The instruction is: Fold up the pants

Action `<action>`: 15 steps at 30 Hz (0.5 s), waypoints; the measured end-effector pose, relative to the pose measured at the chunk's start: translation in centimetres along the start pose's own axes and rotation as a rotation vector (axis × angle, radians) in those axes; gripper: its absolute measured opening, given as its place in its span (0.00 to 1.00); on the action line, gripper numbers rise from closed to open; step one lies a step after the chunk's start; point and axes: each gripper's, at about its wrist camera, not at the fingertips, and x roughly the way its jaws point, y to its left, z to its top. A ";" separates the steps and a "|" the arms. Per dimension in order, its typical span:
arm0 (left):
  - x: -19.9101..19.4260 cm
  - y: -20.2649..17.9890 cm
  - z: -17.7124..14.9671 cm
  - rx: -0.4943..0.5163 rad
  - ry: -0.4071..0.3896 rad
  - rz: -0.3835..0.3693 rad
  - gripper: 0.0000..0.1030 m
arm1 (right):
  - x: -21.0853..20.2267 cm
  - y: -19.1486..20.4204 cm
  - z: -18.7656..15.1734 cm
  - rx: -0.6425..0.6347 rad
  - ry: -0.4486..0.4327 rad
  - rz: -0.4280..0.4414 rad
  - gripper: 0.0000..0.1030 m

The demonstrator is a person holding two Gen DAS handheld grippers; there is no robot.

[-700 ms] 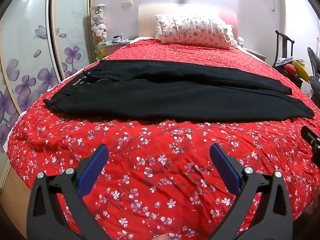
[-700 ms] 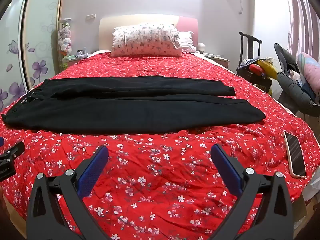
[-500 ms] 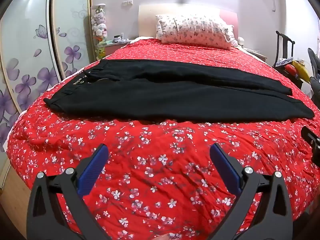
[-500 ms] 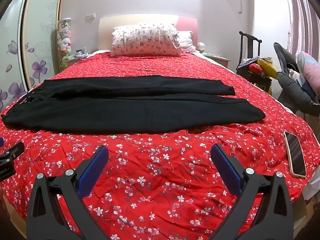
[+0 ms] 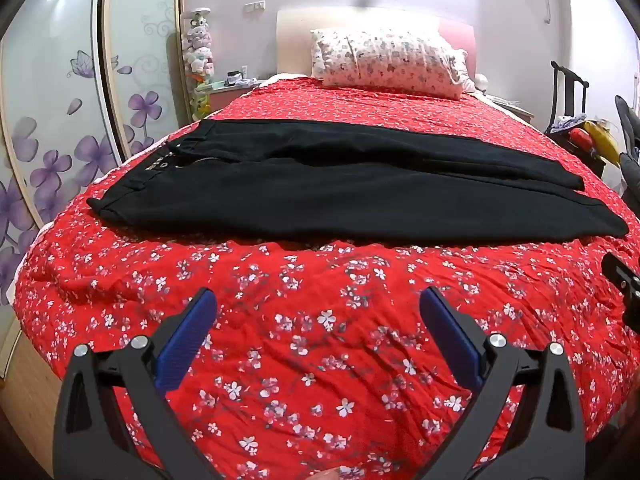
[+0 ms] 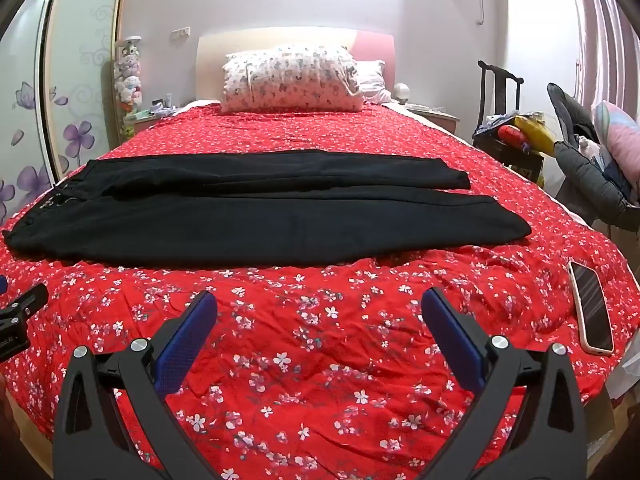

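Note:
Black pants (image 5: 340, 196) lie flat across the red floral bed (image 5: 320, 340), waistband at the left, leg ends at the right, legs side by side. They also show in the right wrist view (image 6: 260, 216). My left gripper (image 5: 318, 304) is open and empty, above the bedspread in front of the pants, apart from them. My right gripper (image 6: 319, 304) is open and empty, also in front of the pants. The tip of the right gripper shows at the left view's right edge (image 5: 624, 280); the left gripper shows at the right view's left edge (image 6: 20, 312).
A phone (image 6: 591, 312) lies on the bed's right front part. A floral pillow (image 6: 292, 78) leans at the headboard. A wardrobe with purple flowers (image 5: 60, 120) stands left of the bed. A chair with clutter (image 6: 516, 132) stands to the right.

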 end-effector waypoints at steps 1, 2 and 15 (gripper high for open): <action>-0.1 0.0 0.1 0.000 0.000 0.000 0.98 | 0.0 0.0 0.0 0.000 0.000 0.000 0.99; -0.1 0.0 0.0 0.000 0.000 0.000 0.98 | 0.0 0.0 0.0 0.000 0.000 0.000 0.99; -0.1 0.0 0.1 -0.001 0.000 0.000 0.98 | 0.2 -0.1 0.0 0.003 0.003 0.002 0.99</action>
